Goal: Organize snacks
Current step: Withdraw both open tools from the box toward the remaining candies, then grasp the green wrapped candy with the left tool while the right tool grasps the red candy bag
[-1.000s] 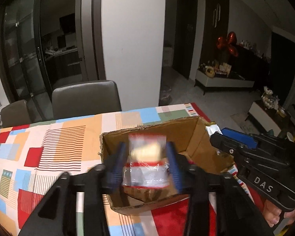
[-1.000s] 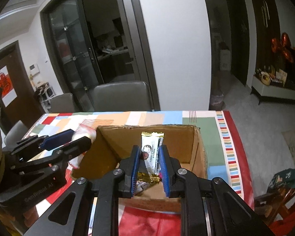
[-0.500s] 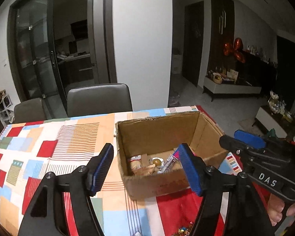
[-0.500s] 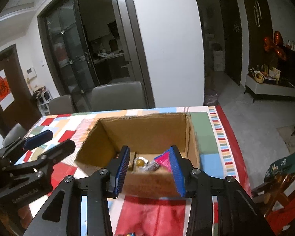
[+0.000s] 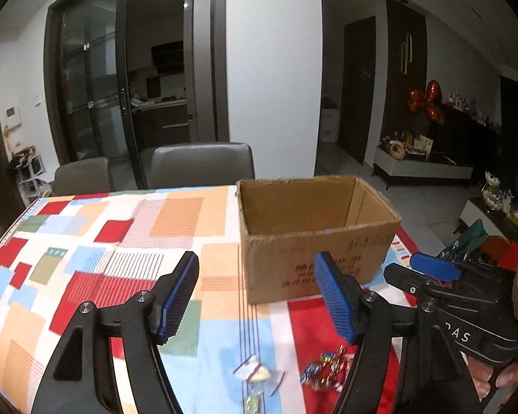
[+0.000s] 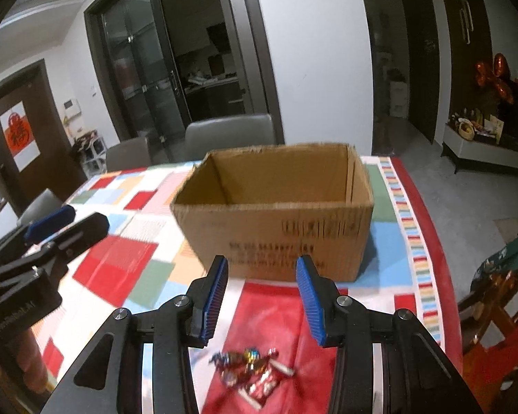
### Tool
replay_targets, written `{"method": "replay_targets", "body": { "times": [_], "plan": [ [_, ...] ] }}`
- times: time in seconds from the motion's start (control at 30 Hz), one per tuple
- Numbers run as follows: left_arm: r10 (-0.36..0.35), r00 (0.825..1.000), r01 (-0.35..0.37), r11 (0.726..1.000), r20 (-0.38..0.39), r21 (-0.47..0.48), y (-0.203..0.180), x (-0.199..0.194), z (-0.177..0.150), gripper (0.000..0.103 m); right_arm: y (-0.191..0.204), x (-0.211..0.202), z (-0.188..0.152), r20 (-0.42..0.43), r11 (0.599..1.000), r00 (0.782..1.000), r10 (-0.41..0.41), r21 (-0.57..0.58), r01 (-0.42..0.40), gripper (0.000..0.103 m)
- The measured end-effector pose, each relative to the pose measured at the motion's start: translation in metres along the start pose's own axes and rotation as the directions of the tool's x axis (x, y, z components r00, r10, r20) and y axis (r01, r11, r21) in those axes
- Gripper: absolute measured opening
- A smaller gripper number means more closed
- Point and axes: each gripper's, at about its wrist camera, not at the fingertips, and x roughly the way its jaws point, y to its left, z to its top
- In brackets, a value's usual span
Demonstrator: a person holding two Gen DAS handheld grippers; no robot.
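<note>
An open cardboard box (image 5: 314, 252) (image 6: 276, 227) stands on the patchwork tablecloth (image 5: 86, 241); its inside is hidden from this low angle. In front of the box, loose foil-wrapped candies (image 5: 328, 371) (image 6: 252, 365) and a small clear packet (image 5: 253, 372) lie on the cloth. My left gripper (image 5: 255, 262) hovers short of the box, above those snacks, open and empty. My right gripper (image 6: 262, 262) is open too, with nothing between its blue pads, directly over the candy pile. Each gripper shows in the other's view: the right (image 5: 431, 269), the left (image 6: 65, 220).
Grey chairs (image 5: 200, 165) (image 6: 228, 134) stand at the table's far side. The table's red-bordered right edge (image 6: 428, 241) drops off to the floor, where a wooden chair (image 6: 493, 310) holds some cloth. Glass doors and a white pillar lie behind.
Both grippers let go of their snack packets over the box, opened wider and drew back toward the near side of the table. The box now sits farther off and candies have come into view below.
</note>
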Motion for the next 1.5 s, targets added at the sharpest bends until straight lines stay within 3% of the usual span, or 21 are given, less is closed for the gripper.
{"method": "replay_targets", "body": {
  "times": [0.43,0.67,0.9,1.13,1.5],
  "plan": [
    [0.029,0.99,-0.029,1.0,-0.137,-0.003,0.007,-0.003,-0.069,0.068,-0.001,0.012,-0.061,-0.117,0.999,0.993,0.014,0.044,-0.009,0.042],
    [0.058,0.977,-0.057,0.998,-0.207,0.01,0.012,0.007,-0.101,0.068,-0.003,0.022,-0.084,-0.164,0.998,0.987,0.001,0.056,0.009,0.042],
    [0.037,0.958,-0.04,0.999,-0.286,-0.004,0.014,0.025,-0.13,0.068,-0.005,0.037,-0.105,-0.224,0.997,0.975,0.002,0.073,0.015,0.042],
    [-0.004,0.934,-0.008,1.0,-0.358,-0.031,0.014,0.044,-0.153,0.058,-0.007,0.047,-0.119,-0.263,0.996,0.965,0.006,0.086,0.017,0.042],
    [-0.019,0.91,0.006,0.999,-0.414,-0.032,0.014,0.07,-0.167,0.046,-0.005,0.066,-0.125,-0.303,0.996,0.953,0.012,0.084,0.015,0.039]
  ]
}}
